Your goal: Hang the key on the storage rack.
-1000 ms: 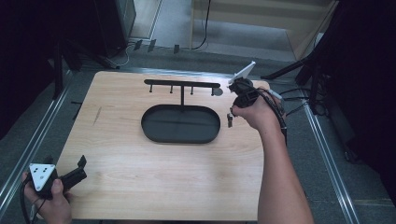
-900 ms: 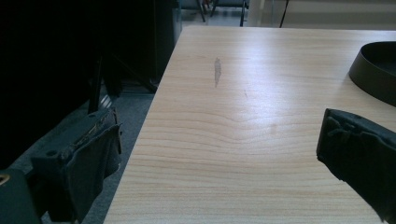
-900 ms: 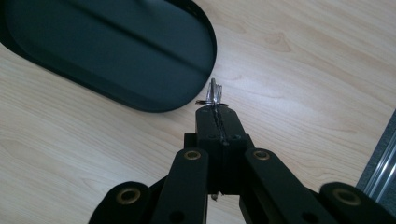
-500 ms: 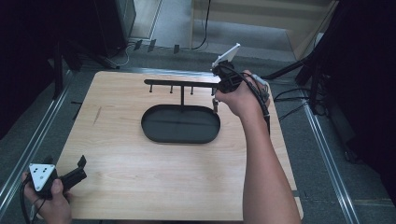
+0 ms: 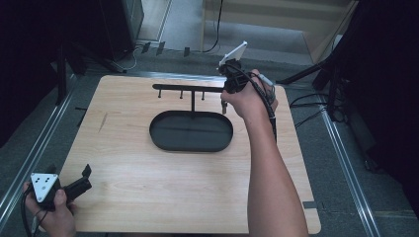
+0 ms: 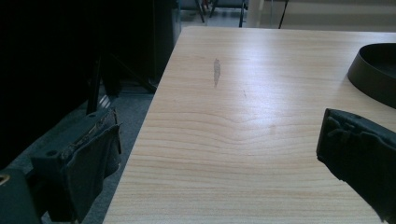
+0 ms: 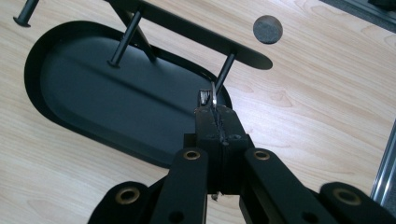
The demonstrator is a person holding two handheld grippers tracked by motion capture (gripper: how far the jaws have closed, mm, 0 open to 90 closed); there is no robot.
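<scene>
Right gripper (image 7: 215,122): jaws pressed together on a thin silver ring (image 7: 213,97), centre frame, by the rack's peg (image 7: 224,73).
Left gripper (image 5: 84,178): jaws apart, holding nothing, lower left of the high view.
Tray (image 5: 163,140): high view centre.

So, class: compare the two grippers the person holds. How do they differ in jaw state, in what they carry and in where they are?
The left gripper has its jaws wide apart with nothing between them; the right gripper has its jaws pressed together on a small silvery metal piece. The left sits low at the table's near left corner; the right is raised beside the black stand's end peg. Both are black and hand-held.
</scene>
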